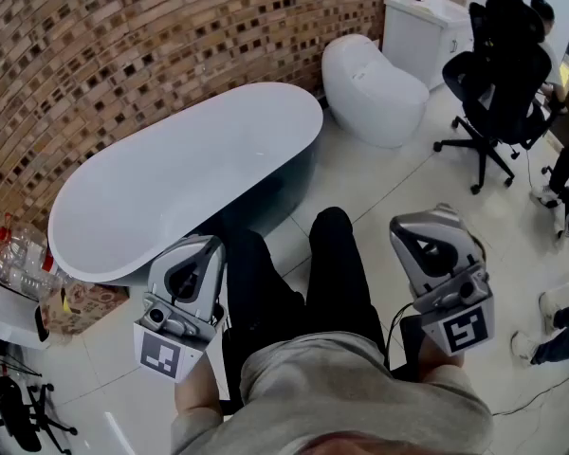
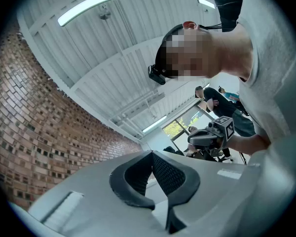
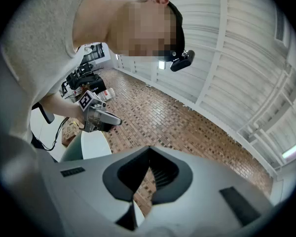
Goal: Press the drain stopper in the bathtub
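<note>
One oval bathtub (image 1: pixel 190 173) stands against the brick wall (image 1: pixel 171 27) ahead of the person, white and bare inside, dark outside. Its drain stopper is too small to make out in any view. The left gripper (image 2: pixel 151 154) and right gripper (image 3: pixel 149 152) are held well short of the tub and tilted upward, each with its jaws closed together on nothing.

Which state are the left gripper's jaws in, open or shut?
Shut: the left gripper view shows the left gripper with jaws meeting at the tips, nothing between them.
</note>
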The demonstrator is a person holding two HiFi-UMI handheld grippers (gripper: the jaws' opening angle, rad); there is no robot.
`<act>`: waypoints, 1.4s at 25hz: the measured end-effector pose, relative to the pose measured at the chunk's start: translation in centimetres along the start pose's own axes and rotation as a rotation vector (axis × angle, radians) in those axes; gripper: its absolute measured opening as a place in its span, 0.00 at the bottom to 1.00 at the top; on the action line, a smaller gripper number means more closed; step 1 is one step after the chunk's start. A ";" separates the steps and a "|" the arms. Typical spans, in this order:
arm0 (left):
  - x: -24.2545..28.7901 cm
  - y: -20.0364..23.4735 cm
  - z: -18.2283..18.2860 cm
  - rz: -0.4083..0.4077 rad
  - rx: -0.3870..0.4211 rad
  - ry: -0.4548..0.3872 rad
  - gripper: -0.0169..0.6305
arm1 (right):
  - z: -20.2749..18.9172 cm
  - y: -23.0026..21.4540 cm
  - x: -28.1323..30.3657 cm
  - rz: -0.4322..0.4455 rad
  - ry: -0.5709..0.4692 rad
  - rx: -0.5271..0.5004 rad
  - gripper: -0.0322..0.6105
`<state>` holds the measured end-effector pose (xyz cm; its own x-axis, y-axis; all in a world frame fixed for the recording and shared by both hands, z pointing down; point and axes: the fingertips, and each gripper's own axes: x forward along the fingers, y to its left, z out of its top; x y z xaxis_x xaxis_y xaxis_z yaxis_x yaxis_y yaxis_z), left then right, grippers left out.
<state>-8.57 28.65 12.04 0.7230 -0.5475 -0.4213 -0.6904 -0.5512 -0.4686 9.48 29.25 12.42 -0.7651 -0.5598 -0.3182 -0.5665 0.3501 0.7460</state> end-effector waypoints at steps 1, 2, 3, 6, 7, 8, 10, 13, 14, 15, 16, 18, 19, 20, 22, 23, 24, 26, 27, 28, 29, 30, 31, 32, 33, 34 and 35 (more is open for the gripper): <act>1.2 0.7 -1.0 -0.003 -0.002 0.009 0.02 | -1.2 -0.7 0.7 0.005 0.007 0.008 0.06; 2.4 1.3 -2.0 -0.004 -0.004 0.018 0.02 | -2.5 -1.4 1.4 0.010 0.012 0.017 0.06; 3.8 1.9 -3.0 -0.003 -0.007 0.025 0.02 | -3.7 -2.3 2.0 0.013 0.012 0.029 0.06; 8.6 3.0 -7.0 0.005 -0.033 0.044 0.02 | -7.6 -5.6 2.9 0.001 -0.026 0.110 0.06; 10.3 3.3 -8.5 0.003 -0.046 0.054 0.02 | -9.0 -6.6 2.9 -0.009 -0.042 0.147 0.06; 12.0 3.6 -10.0 0.002 -0.055 0.067 0.02 | -10.6 -7.6 3.1 -0.018 -0.052 0.181 0.06; 14.8 4.6 -12.9 0.019 -0.063 0.104 0.02 | -14.3 -9.4 3.5 -0.030 -0.050 0.243 0.06; 17.3 6.3 -16.1 0.070 -0.069 0.140 0.02 | -20.3 -10.7 4.5 -0.012 -0.013 0.331 0.06; 17.9 6.8 -16.9 0.085 -0.070 0.143 0.02 | -22.1 -10.8 4.9 0.000 0.005 0.350 0.06; 18.3 7.2 -17.5 0.098 -0.070 0.144 0.02 | -23.5 -10.7 5.2 0.016 0.020 0.358 0.06; 18.6 7.5 -18.1 0.110 -0.069 0.146 0.02 | -24.7 -10.6 5.6 0.037 0.030 0.360 0.06; 19.0 8.0 -19.0 0.135 -0.074 0.153 0.02 | -26.3 -10.3 6.4 0.081 0.034 0.367 0.06; 19.2 8.2 -19.4 0.147 -0.075 0.160 0.02 | -27.1 -10.4 6.6 0.096 0.030 0.381 0.06; 19.5 8.6 -19.8 0.159 -0.073 0.165 0.02 | -27.9 -10.6 6.9 0.105 0.024 0.404 0.06; 20.0 9.0 -20.2 0.179 -0.065 0.166 0.02 | -29.9 -10.7 7.3 0.129 0.030 0.448 0.06; 20.0 9.1 -20.4 0.187 -0.062 0.167 0.02 | -30.8 -10.7 7.4 0.143 0.046 0.456 0.06; 20.0 9.0 -20.7 0.195 -0.061 0.172 0.02 | -31.6 -10.6 7.6 0.155 0.064 0.455 0.06; 19.7 9.2 -21.2 0.212 -0.064 0.186 0.02 | -32.4 -10.8 7.9 0.162 0.072 0.458 0.06; 19.6 9.3 -21.3 0.223 -0.066 0.190 0.02 | -32.4 -10.9 8.1 0.162 0.063 0.465 0.06; 19.4 9.3 -21.2 0.234 -0.067 0.189 0.02 | -32.3 -11.0 8.2 0.167 0.051 0.471 0.06; 19.3 9.3 -20.9 0.243 -0.065 0.187 0.02 | -32.1 -10.9 8.3 0.176 0.041 0.472 0.06; 19.0 9.2 -20.6 0.249 -0.059 0.184 0.02 | -31.8 -10.7 8.4 0.188 0.034 0.469 0.06; 18.7 9.0 -20.3 0.254 -0.051 0.183 0.02 | -31.6 -10.4 8.4 0.201 0.031 0.462 0.06; 18.4 8.7 -20.0 0.257 -0.043 0.181 0.02 | -31.3 -10.0 8.3 0.213 0.031 0.452 0.06; 18.0 8.5 -19.7 0.261 -0.038 0.181 0.02 | -31.1 -9.7 8.1 0.224 0.033 0.443 0.06; 17.6 8.2 -19.6 0.266 -0.036 0.182 0.02 | -30.9 -9.5 7.8 0.232 0.033 0.437 0.06; 17.4 8.0 -19.6 0.268 -0.036 0.185 0.02 | -30.8 -9.5 7.6 0.236 0.031 0.434 0.06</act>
<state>-2.02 2.36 16.19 0.5011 -0.7793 -0.3763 -0.8584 -0.3924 -0.3305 18.51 -1.43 20.96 -0.8820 -0.4476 -0.1473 -0.4593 0.7467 0.4812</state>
